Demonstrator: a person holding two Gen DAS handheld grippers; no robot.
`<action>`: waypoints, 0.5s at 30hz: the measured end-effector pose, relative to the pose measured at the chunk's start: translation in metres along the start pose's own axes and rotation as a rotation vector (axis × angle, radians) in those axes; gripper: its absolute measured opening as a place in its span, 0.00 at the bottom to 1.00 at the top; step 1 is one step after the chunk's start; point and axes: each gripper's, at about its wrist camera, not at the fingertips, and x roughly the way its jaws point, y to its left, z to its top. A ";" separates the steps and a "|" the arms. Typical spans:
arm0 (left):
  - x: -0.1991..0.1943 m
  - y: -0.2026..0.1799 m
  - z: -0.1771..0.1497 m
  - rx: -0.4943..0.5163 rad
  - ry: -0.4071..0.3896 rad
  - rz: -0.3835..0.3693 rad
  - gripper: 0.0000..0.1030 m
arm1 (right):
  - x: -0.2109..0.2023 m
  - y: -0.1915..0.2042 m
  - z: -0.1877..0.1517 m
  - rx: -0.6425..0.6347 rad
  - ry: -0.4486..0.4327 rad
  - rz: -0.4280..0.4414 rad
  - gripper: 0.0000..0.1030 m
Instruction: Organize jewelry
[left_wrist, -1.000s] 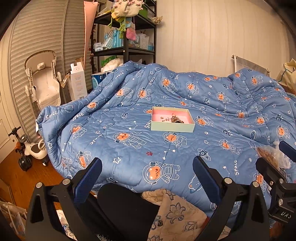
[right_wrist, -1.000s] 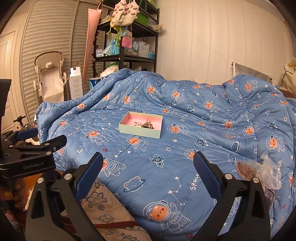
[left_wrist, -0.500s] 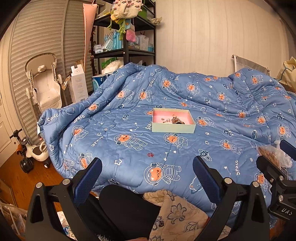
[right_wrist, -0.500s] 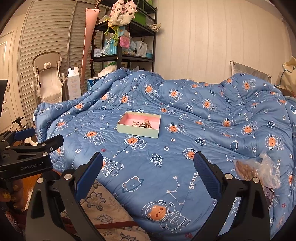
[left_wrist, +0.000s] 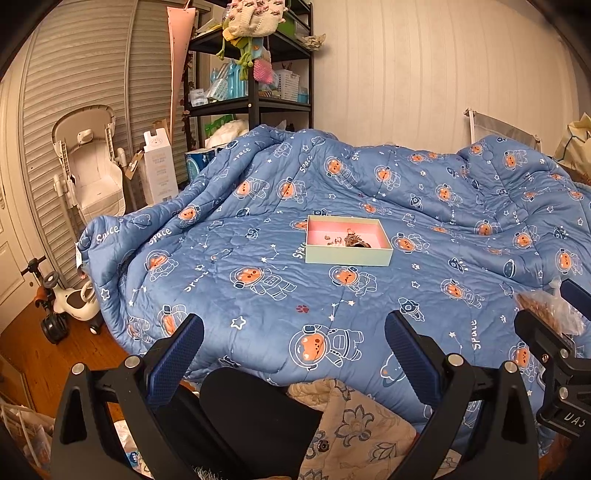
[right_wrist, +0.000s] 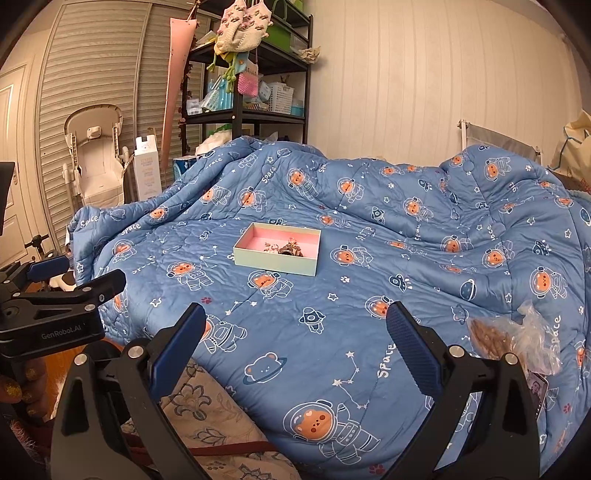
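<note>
Blue quilt (left_wrist: 258, 258) printed with astronaut bears covers the bed, and a pale green box (left_wrist: 348, 245) with a pink lining sits on it at mid-frame, a small heap of jewelry (left_wrist: 351, 239) inside. Both claws hang at the lower edge, well apart from the box: the left claw (left_wrist: 293, 354) is spread wide and empty, and the right claw (right_wrist: 295, 343) likewise. A clear bag (right_wrist: 517, 341) of brown bits lies at lower right.

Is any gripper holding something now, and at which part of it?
Nothing is held. The left gripper and right gripper are both open and empty, short of the box of jewelry.
</note>
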 end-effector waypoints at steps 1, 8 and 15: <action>0.000 0.000 0.000 0.000 0.001 0.000 0.94 | 0.000 0.000 0.000 0.000 0.000 0.000 0.94; -0.001 0.001 -0.001 0.001 0.000 0.000 0.94 | 0.000 0.000 0.000 0.000 0.000 0.000 0.94; -0.002 0.000 -0.002 -0.003 0.004 -0.001 0.94 | 0.000 0.001 0.000 -0.001 0.001 0.001 0.94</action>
